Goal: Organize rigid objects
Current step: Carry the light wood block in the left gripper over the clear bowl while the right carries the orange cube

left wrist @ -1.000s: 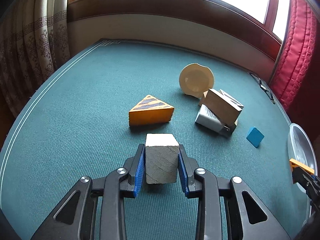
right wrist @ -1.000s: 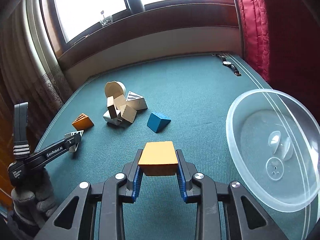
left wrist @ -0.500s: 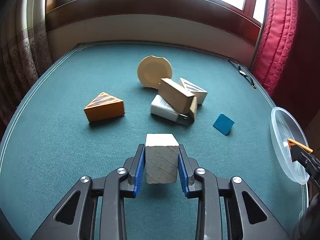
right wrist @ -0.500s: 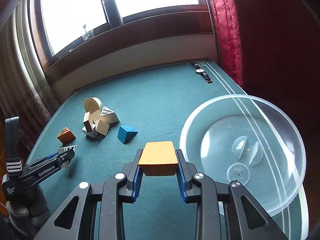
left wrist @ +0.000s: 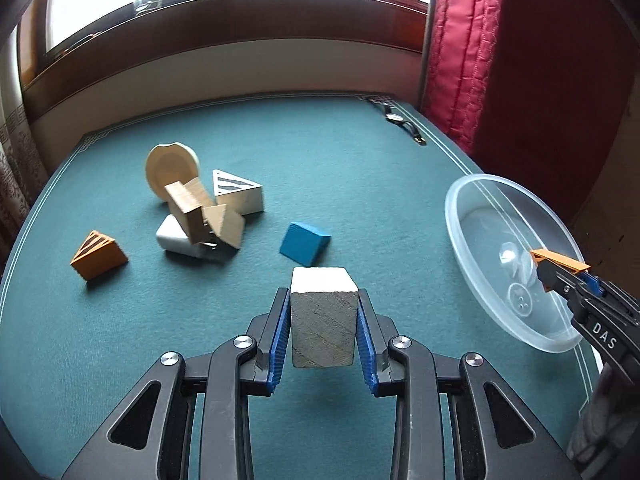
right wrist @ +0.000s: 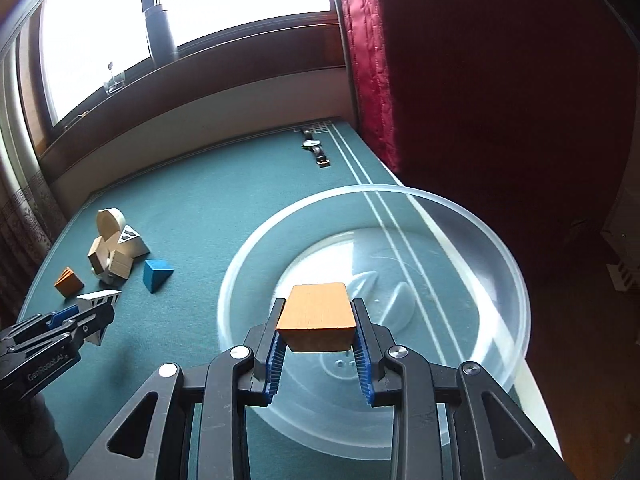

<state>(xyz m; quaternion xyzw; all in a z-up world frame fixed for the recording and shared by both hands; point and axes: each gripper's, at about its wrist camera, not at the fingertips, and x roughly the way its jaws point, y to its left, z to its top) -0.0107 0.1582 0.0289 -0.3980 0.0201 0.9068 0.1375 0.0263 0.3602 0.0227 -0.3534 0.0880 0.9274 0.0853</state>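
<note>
My left gripper (left wrist: 323,320) is shut on a pale wooden block (left wrist: 323,316) and holds it above the green table. My right gripper (right wrist: 318,328) is shut on an orange block (right wrist: 316,316) and holds it over the clear plastic bowl (right wrist: 500,264). The bowl also shows in the left wrist view (left wrist: 472,216), with the right gripper (left wrist: 560,270) over it. A blue wedge (left wrist: 304,243), an orange striped wedge (left wrist: 98,255) and a pile of wooden blocks (left wrist: 200,212) lie on the table. The left gripper (right wrist: 96,312) shows at the right wrist view's left.
A wristwatch (right wrist: 316,148) lies at the table's far right corner. A red curtain (left wrist: 464,60) hangs to the right. A windowsill with a dark bottle (right wrist: 160,28) runs behind the table. The bowl sits close to the table's right edge.
Both grippers have moved right with their blocks. The right gripper has come over the bowl. The left view has swung toward the bowl.
</note>
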